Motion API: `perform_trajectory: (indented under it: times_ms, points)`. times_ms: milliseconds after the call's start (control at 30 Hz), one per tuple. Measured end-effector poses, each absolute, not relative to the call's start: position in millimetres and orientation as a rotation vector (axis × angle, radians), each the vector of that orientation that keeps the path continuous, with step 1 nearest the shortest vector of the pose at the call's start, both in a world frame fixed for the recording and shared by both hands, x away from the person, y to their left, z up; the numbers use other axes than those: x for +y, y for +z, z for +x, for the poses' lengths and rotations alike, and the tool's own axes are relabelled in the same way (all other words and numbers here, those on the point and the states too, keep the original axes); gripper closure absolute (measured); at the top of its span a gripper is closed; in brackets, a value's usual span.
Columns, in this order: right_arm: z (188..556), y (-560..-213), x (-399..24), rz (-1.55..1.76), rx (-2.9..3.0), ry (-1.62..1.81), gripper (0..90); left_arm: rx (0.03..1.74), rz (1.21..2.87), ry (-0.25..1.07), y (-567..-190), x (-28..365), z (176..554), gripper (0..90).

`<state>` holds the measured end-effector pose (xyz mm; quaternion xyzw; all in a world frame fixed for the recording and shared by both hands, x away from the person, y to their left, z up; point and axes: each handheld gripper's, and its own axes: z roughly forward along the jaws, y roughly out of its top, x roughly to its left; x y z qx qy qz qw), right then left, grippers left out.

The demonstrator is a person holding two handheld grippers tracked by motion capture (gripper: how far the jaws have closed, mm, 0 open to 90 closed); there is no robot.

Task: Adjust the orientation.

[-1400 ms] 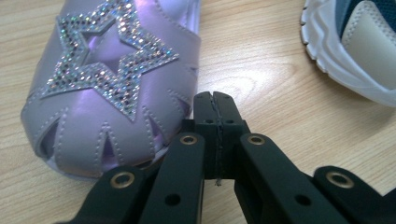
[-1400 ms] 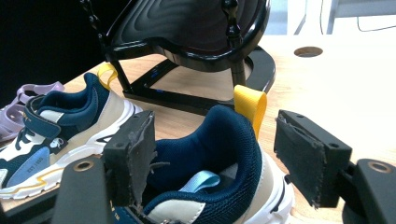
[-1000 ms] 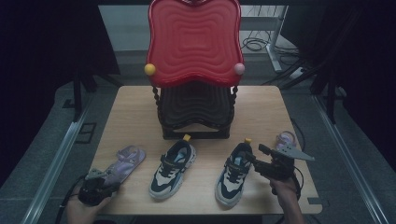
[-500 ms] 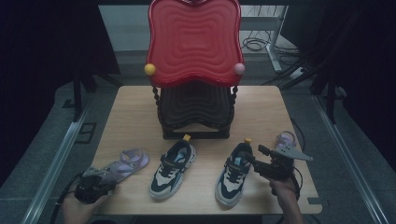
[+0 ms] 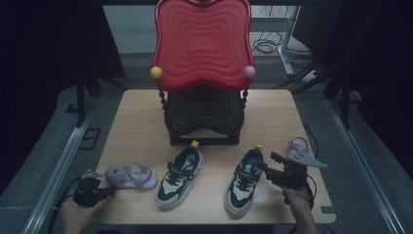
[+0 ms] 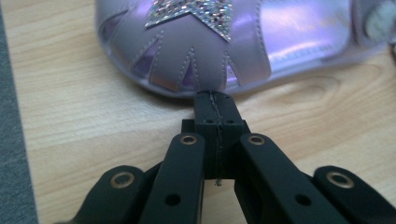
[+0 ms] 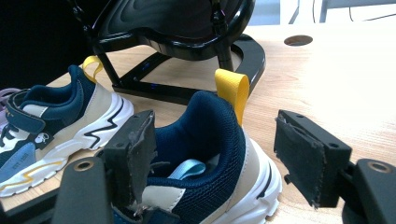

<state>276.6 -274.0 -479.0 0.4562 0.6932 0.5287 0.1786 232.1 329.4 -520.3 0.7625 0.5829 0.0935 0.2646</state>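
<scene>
Left tongs (image 6: 217,109) shut, tips together, nose touching the toe edge of the purple sandal (image 6: 224,44) at the near left of the surface (image 5: 141,112). Sandal straight ahead of those tongs, long axis lying across their line. Right tongs (image 7: 215,161) wide, gaping around the heel of the right sneaker (image 7: 205,154), pads either side and not pressing. Sneaker's long axis running away from them, toe toward the second sneaker (image 5: 180,178). Likely next: pinch on that heel, right hand nearer.
</scene>
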Motion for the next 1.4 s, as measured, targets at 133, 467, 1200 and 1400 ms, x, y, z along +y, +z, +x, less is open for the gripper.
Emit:
perform_trajectory:
  times_ms: [133,467,1200,1400]
  points:
    - [276,-479,-274,1.294,1.958,1.498,30.1,1.587,2.070,0.247,-519,333,241,90.0]
    - [276,-480,-276,1.297,1.973,1.489,30.8,1.608,2.078,0.210,-519,339,261,90.0]
    - [277,-480,-286,1.347,1.957,1.483,31.4,1.592,2.070,0.219,-500,334,302,90.0]
    - [278,-481,-289,1.357,1.954,1.482,31.6,1.579,2.080,0.223,-501,326,313,90.0]
